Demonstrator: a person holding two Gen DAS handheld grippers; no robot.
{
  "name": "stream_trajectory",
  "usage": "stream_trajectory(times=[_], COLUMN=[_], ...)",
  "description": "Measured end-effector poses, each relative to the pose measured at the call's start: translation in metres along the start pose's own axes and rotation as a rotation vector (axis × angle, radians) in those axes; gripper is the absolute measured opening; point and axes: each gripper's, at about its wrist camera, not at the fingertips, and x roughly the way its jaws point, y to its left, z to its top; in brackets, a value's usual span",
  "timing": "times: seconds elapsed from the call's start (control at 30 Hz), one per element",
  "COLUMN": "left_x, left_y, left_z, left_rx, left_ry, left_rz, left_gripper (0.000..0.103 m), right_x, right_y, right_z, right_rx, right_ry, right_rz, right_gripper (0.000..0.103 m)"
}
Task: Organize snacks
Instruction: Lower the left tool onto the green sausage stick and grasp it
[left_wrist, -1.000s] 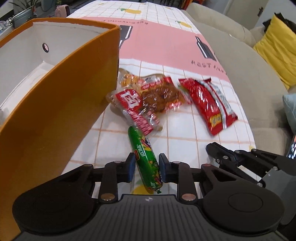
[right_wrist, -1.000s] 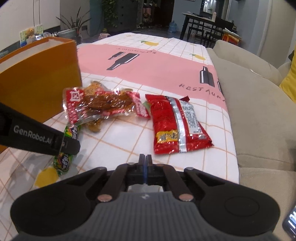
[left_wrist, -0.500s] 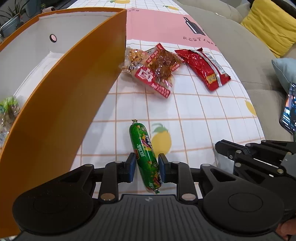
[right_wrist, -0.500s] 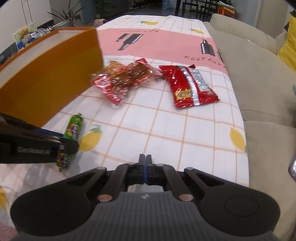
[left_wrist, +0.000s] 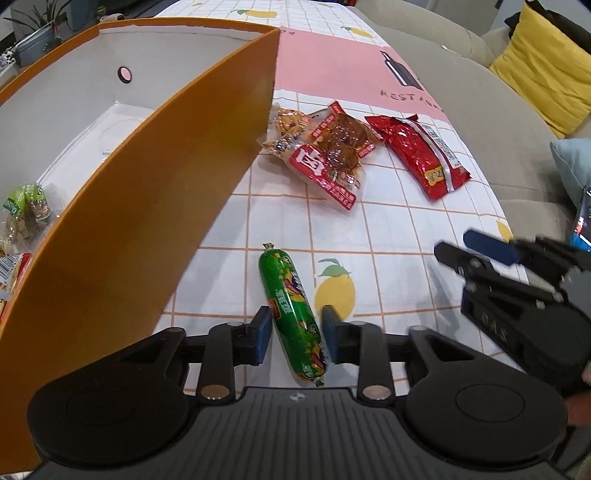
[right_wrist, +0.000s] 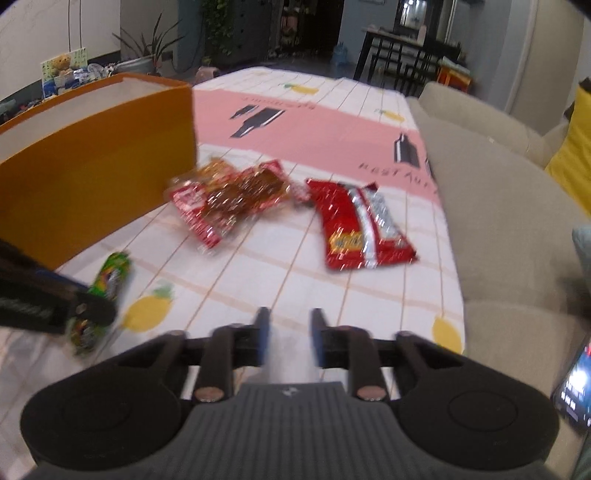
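Observation:
My left gripper (left_wrist: 295, 332) is shut on a green sausage stick (left_wrist: 291, 310) and holds it above the table, beside the orange box (left_wrist: 155, 199). The stick also shows in the right wrist view (right_wrist: 107, 288). My right gripper (right_wrist: 288, 339) is open and empty; it also shows at the right of the left wrist view (left_wrist: 480, 254). On the checked cloth lie clear-and-red meat snack packets (left_wrist: 325, 155) (right_wrist: 232, 195) and a red foil packet (left_wrist: 421, 155) (right_wrist: 358, 221). Several snacks (left_wrist: 26, 206) lie inside the box.
A beige sofa (right_wrist: 498, 192) runs along the table's right edge, with a yellow cushion (left_wrist: 543, 62) on it. A phone (right_wrist: 572, 384) shows at the lower right. Plants and a dining set stand far behind.
My left gripper has carried the green stick back and up from the packets, along the box wall. My right gripper has opened from shut and moved; its view is blurred.

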Motion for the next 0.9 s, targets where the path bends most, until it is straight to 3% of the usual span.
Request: stream_trajectory(times=[0.07, 0.27, 0.53, 0.6, 0.67, 0.73, 0.9], left_x=[-0.001, 0.0, 0.002, 0.003, 0.004, 0.006, 0.005], left_y=[0.001, -0.001, -0.002, -0.001, 0.0, 0.001, 0.002], left_z=[0.001, 0.005, 0.006, 0.006, 0.006, 0.006, 0.006], left_rx=[-0.012, -0.026, -0.027, -0.031, -0.033, -0.037, -0.038], left_ry=[-0.007, -0.013, 0.0, 0.011, 0.02, 0.03, 0.033], left_rz=[0.004, 0.01, 0.038, 0.042, 0.044, 0.04, 0.036], left_gripper=[0.053, 0.053, 0.033, 0.03, 0.03, 0.029, 0.027], right_x=[0.009, 0.036, 0.059, 0.06, 0.062, 0.062, 0.062], right_y=[-0.002, -0.007, -0.019, -0.02, -0.021, -0.02, -0.022], right_z=[0.005, 0.017, 0.023, 0.024, 0.025, 0.025, 0.024], right_rx=[-0.009, -0.009, 0.018, 0.033, 0.05, 0.05, 0.067], right_ry=[-0.024, -0.063, -0.066, -0.071, -0.067, -0.067, -0.067], right_rz=[-0.01, -0.052, -0.071, -0.055, -0.025, -0.014, -0.01], right_gripper=[0.031, 0.032, 0.031, 0.023, 0.006, 0.0, 0.0])
